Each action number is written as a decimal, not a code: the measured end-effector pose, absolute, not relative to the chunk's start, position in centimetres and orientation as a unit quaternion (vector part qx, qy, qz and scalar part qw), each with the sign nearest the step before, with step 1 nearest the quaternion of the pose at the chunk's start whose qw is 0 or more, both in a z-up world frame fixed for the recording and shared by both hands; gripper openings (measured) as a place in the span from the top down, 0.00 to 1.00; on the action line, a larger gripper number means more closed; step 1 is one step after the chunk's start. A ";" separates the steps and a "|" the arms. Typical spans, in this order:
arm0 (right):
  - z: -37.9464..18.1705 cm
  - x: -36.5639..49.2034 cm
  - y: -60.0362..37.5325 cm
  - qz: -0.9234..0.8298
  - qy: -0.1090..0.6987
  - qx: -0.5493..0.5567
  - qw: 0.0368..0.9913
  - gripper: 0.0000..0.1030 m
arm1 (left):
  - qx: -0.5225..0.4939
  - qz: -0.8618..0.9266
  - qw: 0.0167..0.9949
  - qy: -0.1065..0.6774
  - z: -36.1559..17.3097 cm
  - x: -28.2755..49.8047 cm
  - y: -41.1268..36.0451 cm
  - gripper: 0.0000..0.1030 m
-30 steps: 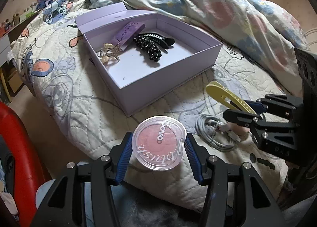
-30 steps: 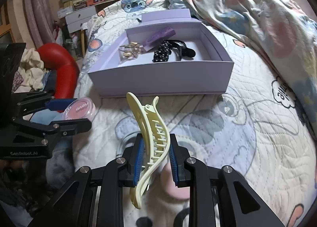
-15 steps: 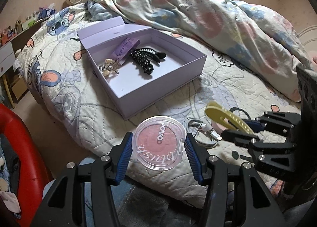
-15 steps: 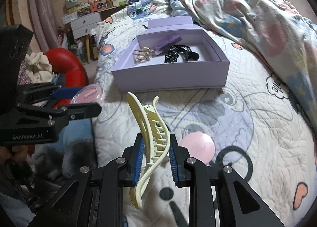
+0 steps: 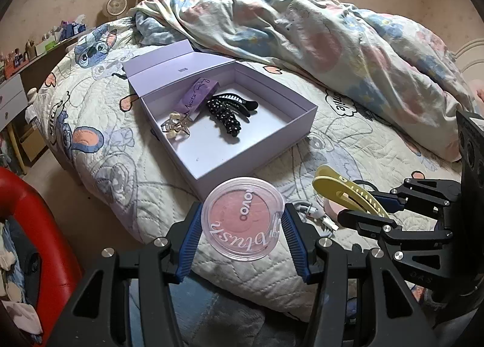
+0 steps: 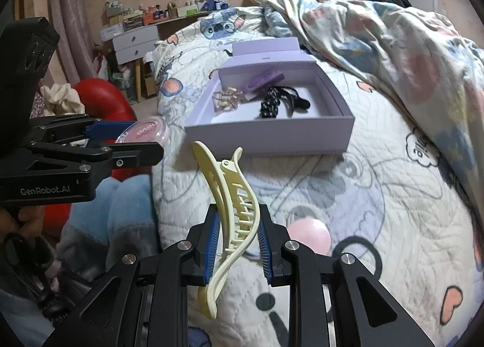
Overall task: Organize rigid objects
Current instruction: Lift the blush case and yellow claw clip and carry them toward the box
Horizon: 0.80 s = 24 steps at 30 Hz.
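My left gripper [image 5: 242,226] is shut on a round pink blush compact [image 5: 243,219] and holds it above the bed's near edge, short of the open lilac box [image 5: 290,138]. My right gripper [image 6: 237,244] is shut on a yellow hair claw [image 6: 233,211] held upright; it also shows in the left wrist view [image 5: 348,192]. The box [image 6: 269,138] holds a purple case [image 5: 198,96], a black dotted claw [image 5: 227,114] and a beige clip [image 5: 175,126].
A rumpled floral duvet [image 5: 317,38] lies behind and right of the box. A white cable [image 5: 314,214] lies on the quilt near the grippers. A red chair [image 5: 33,226] stands left of the bed. A desk with drawers [image 6: 136,41] stands at the wall.
Both grippers have drawn back and risen from the bed with their objects still held; the box now looks farther away in both views.
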State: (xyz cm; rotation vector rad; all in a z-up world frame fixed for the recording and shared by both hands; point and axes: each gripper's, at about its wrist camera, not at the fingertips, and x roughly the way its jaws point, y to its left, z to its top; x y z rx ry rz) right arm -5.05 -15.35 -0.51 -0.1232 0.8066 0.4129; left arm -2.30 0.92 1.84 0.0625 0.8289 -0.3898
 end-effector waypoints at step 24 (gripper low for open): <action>0.5 3.4 -13.7 0.217 0.380 -0.078 0.896 0.77 | 0.027 -0.176 0.896 0.406 2.4 5.9 2.1 0.49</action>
